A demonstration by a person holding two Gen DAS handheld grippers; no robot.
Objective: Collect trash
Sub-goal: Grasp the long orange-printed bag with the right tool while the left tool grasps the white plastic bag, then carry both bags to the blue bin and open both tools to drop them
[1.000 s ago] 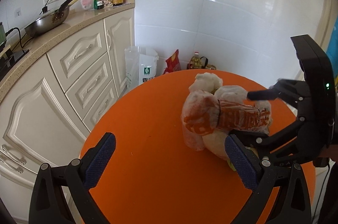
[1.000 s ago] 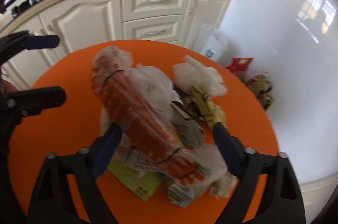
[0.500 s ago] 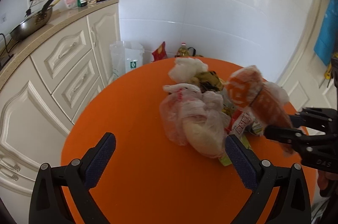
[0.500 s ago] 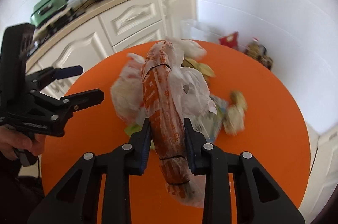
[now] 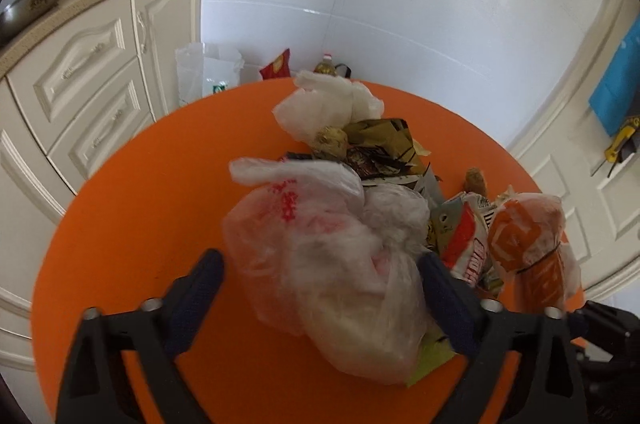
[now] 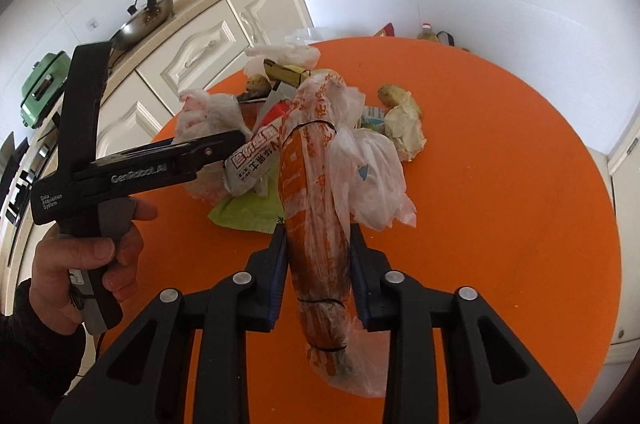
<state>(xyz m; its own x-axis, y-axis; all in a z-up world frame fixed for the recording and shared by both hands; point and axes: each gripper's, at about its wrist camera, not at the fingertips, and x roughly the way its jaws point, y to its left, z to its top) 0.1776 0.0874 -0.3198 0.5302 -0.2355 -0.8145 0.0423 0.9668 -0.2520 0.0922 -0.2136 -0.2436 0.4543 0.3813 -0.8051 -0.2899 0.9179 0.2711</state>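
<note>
White-tiled kitchen walls and cream cabinets (image 5: 96, 72) stand behind a round orange table (image 6: 520, 184) bearing a heap of trash. Since the earlier frames, the right gripper (image 6: 318, 264) has clamped its pads on the orange-printed bag roll (image 6: 316, 224) and carries it off to the heap's side, while the left gripper (image 5: 320, 288) has just been closing, its jaws now astride the knotted white plastic bag (image 5: 320, 244), the right pad at the bag's edge and the left pad clear of it. Only the right wrist view shows the hand (image 6: 84, 264) gripping the left tool's handle and a green cooker (image 6: 40, 88); only the left wrist view shows a blue cloth (image 5: 620, 80) on the door.
</note>
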